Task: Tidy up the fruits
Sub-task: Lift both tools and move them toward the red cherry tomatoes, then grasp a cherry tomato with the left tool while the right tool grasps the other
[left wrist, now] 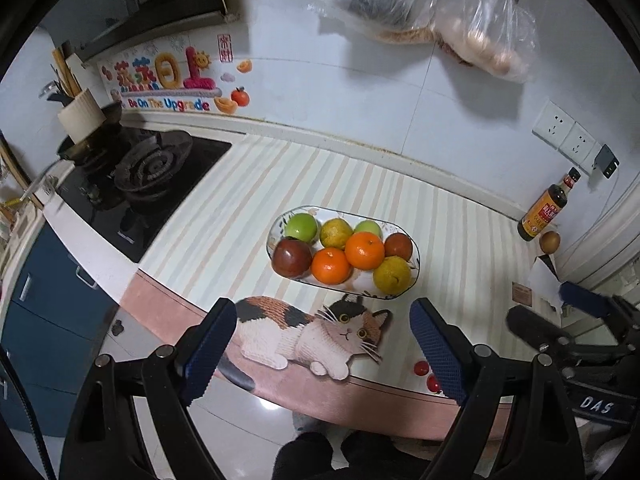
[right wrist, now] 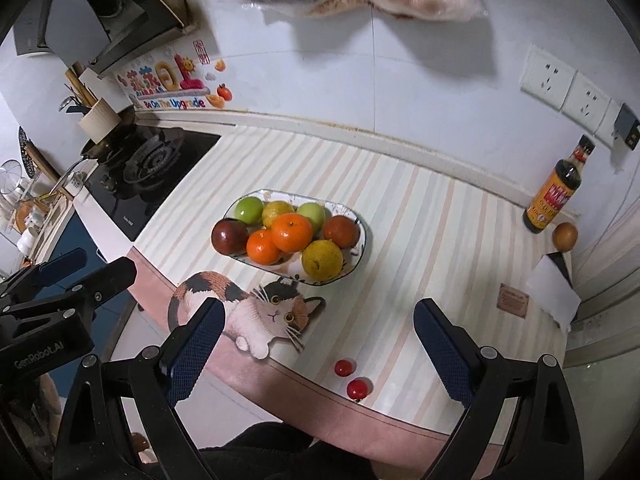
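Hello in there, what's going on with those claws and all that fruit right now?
Left gripper and right gripper: jaws open, empty. Plate piled with fruit; two cherry tomatoes loose near counter edge. Nothing in the way.

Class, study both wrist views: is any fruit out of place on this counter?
Yes. Two cherry tomatoes lie loose near the counter's front edge, apart from the fruit plate, where the other fruit is piled. A brown round fruit also sits alone beside the sauce bottle. Both grippers are open and hold nothing.
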### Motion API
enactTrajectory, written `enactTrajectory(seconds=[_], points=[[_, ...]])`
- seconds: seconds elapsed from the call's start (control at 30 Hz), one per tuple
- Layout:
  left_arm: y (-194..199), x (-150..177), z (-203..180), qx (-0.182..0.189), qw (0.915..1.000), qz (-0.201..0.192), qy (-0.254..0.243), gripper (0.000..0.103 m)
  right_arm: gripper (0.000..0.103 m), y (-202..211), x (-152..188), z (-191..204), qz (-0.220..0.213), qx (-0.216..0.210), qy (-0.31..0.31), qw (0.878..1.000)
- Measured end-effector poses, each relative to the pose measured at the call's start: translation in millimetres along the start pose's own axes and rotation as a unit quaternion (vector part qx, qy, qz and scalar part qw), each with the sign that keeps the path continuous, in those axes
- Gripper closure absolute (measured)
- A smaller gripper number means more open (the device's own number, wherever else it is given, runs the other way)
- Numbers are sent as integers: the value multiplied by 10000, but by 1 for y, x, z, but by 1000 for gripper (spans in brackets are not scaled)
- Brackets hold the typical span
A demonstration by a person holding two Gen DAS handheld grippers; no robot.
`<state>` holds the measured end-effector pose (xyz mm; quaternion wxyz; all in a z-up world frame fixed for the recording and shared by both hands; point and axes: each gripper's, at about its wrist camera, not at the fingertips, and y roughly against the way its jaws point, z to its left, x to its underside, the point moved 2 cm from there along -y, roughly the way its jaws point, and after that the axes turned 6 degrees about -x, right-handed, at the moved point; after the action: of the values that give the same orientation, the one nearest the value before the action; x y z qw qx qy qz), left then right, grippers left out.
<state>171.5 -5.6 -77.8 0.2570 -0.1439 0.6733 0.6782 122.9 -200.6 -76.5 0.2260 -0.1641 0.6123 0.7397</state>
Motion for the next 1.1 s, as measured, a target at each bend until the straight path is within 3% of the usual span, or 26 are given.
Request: enactTrajectory(seconds=[0.4,0.5,0.6,0.7,0.9,1.1], points=[[19,8,4,11,9999,-60,100,14,6,22,2,2,-133,-347,-109,9992],[13,8,0,-86,9999,-16,84,0,6,13,5,-10,-15,-504,-240,9984],[0,11,-6,-206,9997,83,97,0,6,-13,14,-28,367,-552,-352,9972],[-21,17,-14,-291,9991,306,80,0,6,-56,36,-53,1029,-497,-558,9919],[-90,46,-46,-445,9920,1149,-265,0,8,-139,92,-101,2105,-326,-956,9724],[-143,76,-74,-542,9789,1867,-633,0,34,-192,127,-108,2705,-658,-1008,9552]])
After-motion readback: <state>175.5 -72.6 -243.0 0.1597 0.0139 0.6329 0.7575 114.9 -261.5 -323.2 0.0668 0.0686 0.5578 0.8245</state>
